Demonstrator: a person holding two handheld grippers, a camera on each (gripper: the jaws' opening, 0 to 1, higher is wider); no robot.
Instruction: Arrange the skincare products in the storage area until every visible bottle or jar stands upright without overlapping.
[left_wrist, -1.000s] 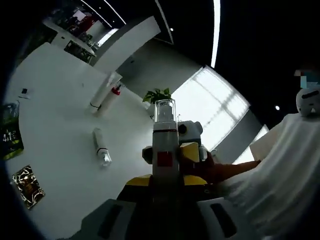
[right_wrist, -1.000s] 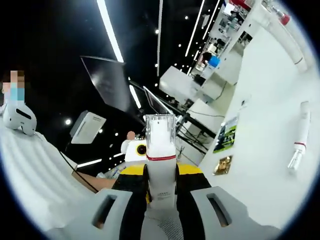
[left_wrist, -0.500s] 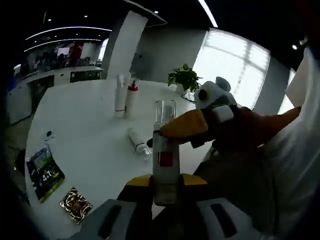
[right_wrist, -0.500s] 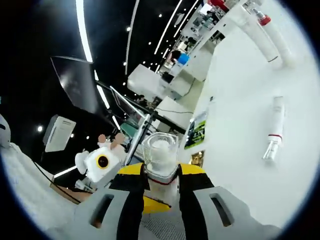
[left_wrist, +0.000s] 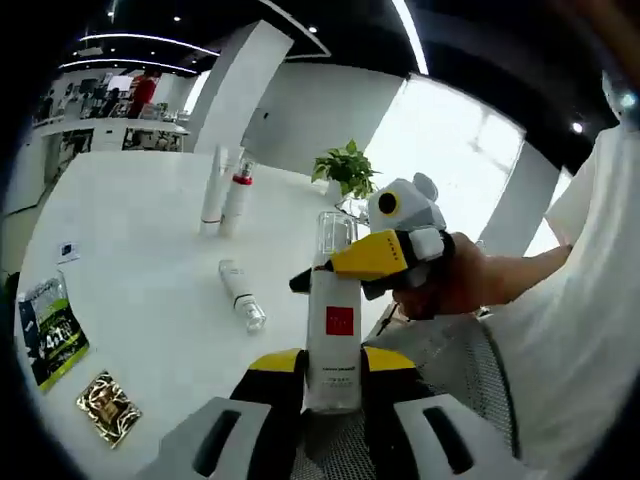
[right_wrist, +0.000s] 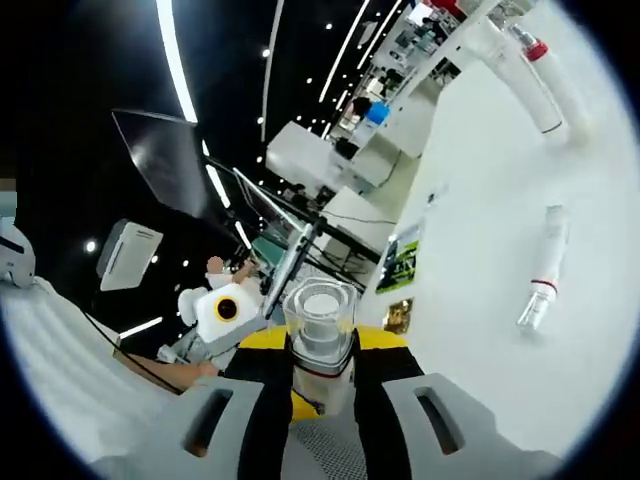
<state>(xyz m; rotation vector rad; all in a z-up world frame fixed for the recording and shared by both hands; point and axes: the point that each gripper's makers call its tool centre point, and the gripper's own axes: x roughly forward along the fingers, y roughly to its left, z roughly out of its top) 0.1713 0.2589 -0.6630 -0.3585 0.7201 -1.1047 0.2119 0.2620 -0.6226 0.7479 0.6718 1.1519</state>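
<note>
Two yellow-and-black jaws of the left gripper (left_wrist: 331, 385) are seen in the left gripper view clamped on the lower part of a white bottle with a red square label and a clear cap (left_wrist: 333, 320), which is held up above the white table (left_wrist: 130, 250). The same bottle is gripped near its neck by the right gripper (left_wrist: 325, 275), entering from the right with a yellow jaw laid against it and held by a person's hand (left_wrist: 455, 285). On the table beyond, a small white tube with a clear cap (left_wrist: 241, 295) is lying on its side, and further off a tall white tube (left_wrist: 212, 187) and a white bottle with a red cap (left_wrist: 238, 193) are standing upright just beside each other. A green sachet (left_wrist: 47, 330) and a gold-patterned sachet (left_wrist: 107, 405) lie flat near the table's edge, and a green potted plant (left_wrist: 347, 170) stands at the far side. In the right gripper view, the clear cap end of the held bottle (right_wrist: 320, 325) is seen closed in between the right gripper's own jaws (right_wrist: 320, 385). On the white table (right_wrist: 480, 260) the small tube (right_wrist: 541, 265) lies on its side, well apart from the tall tube (right_wrist: 505, 65) and the red-capped bottle (right_wrist: 548, 75) at the top, and both sachets (right_wrist: 398, 290) lie at the table's edge.
</note>
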